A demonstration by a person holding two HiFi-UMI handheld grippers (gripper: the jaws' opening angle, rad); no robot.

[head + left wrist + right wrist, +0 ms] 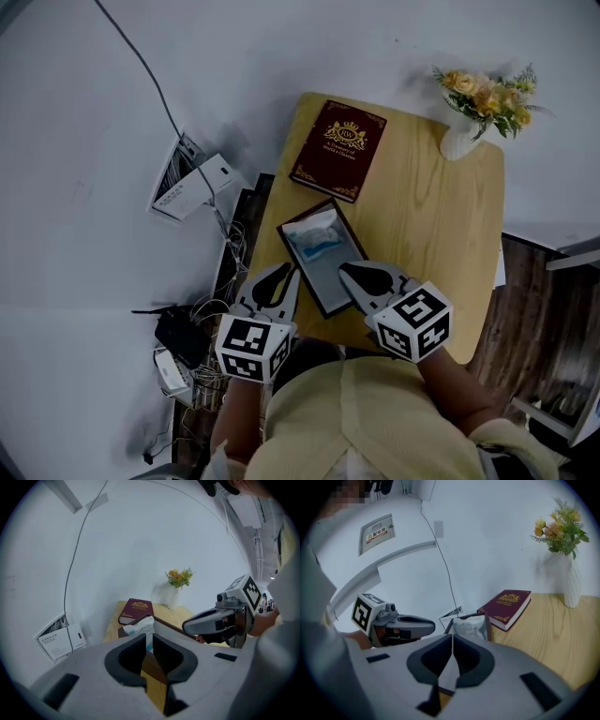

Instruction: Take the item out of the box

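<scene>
Both grippers are closed and empty. The left gripper's (146, 641) jaws are together at the tips with nothing between them, and so are the right gripper's (452, 641). They sit at the near end of the box (330, 281), one off each near corner, tips pointing in.

The item is a clear plastic packet (317, 239), white with a blue patch. It's still inside the box, in the far half toward the red book (339, 150). The near half of the box floor is bare. From the left gripper view the packet puffs up above the box rim.

Handling, my read:
- It's light, soft and crinkly, and the film is probably slippery.
- It'll crumple rather than break, so a firm pinch is fine.
- The best hold is the raised film at the packet's near edge, above the rim. I wouldn't go for the flat middle.
- The box looks light too and may lift with it. The other gripper could pin the rim.

Orientation: the box's long axis runs from the book end back toward me, slanted a little to my right at the near end. The packet fills the box width and looks roughly as long as it is wide. I can't call a clear long axis or a facing for it.
</scene>
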